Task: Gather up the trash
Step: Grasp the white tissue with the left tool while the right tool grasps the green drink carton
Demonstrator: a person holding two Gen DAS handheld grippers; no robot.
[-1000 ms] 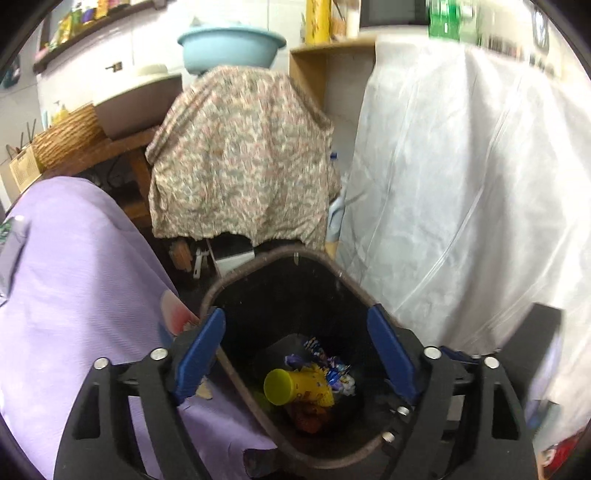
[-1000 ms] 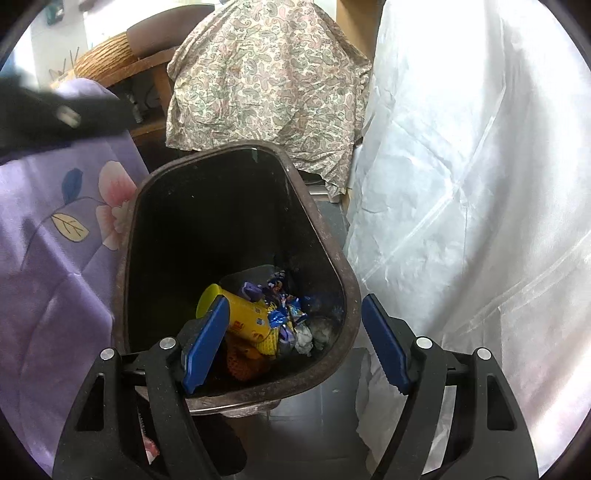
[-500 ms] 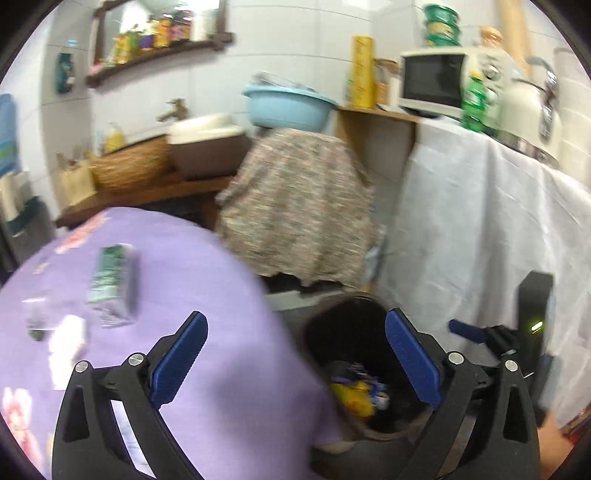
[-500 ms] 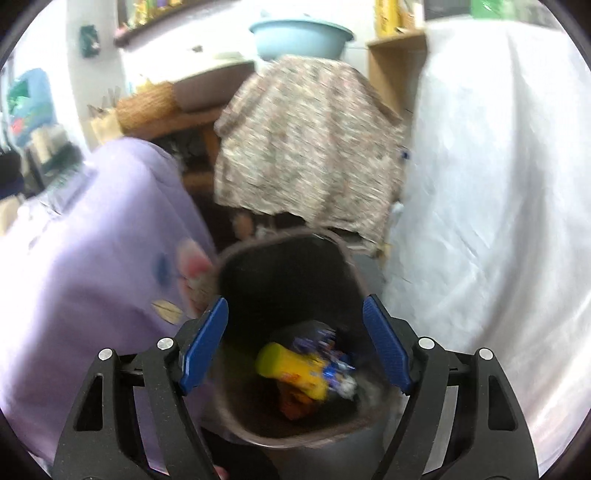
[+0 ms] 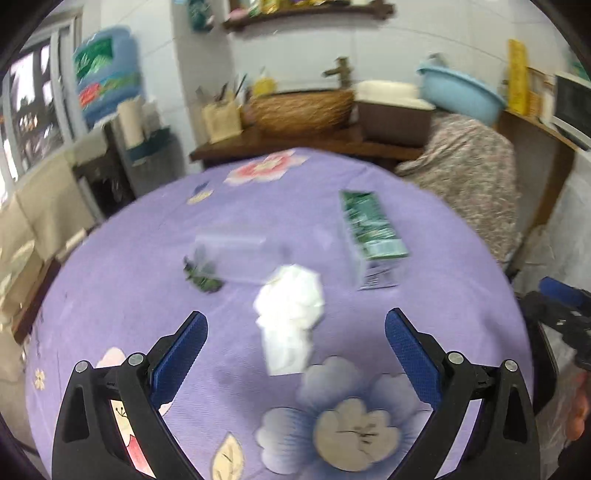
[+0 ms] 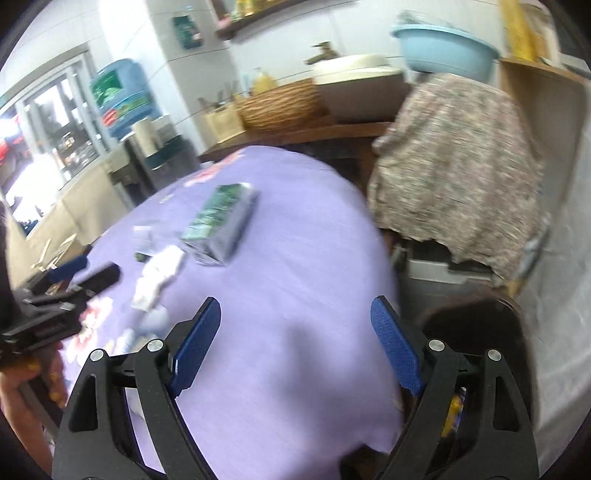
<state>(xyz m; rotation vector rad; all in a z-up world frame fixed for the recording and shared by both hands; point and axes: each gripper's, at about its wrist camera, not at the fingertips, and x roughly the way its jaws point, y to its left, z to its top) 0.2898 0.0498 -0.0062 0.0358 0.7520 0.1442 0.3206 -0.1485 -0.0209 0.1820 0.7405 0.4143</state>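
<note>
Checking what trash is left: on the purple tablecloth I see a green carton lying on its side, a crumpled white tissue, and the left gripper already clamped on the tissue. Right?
Not quite. In the left wrist view the left gripper is open and empty; the crumpled white tissue lies free on the purple tablecloth. The green carton does lie on its side.

**What sits around me, apart from the job**

Ahead of me a purple flowered cloth (image 5: 155, 266) covers the worktop. Beyond it I see a woven basket (image 5: 301, 110) on a dark wooden counter (image 5: 295, 142), a light blue basin (image 5: 461, 94) above a floral-draped shape (image 5: 469, 173), and a blue water jug (image 6: 120, 98) near the window. A wall shelf (image 5: 306, 13) hangs high up.
</note>
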